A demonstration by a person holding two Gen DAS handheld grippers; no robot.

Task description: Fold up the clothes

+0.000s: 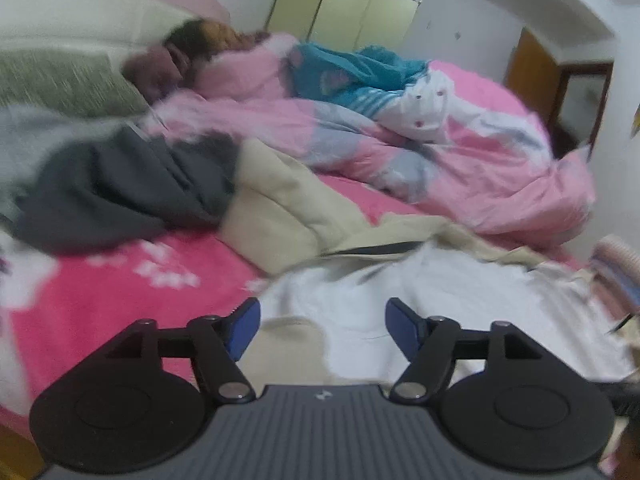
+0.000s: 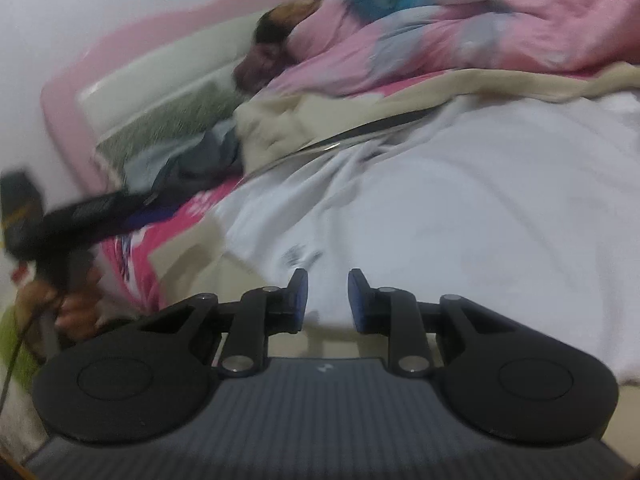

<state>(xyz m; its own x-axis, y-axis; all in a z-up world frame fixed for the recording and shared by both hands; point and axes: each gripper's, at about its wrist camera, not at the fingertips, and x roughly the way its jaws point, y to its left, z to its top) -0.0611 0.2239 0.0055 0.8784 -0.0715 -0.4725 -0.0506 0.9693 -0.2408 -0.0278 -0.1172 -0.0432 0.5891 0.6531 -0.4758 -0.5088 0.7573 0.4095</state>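
A white garment lies spread over the pink bed sheet, with a beige garment partly under and behind it. My left gripper hovers over the white garment's near-left edge, jaws wide apart with nothing between them. In the right wrist view the white garment fills the middle. My right gripper is low over its near edge, jaws narrowly apart, and no cloth is pinched between the blue pads. The left gripper, held by a hand, shows blurred at the left.
A dark grey garment is heaped at the left. A crumpled pink quilt with a teal garment on it runs along the back. A grey-green pillow leans at the headboard beside a blurred brown shape.
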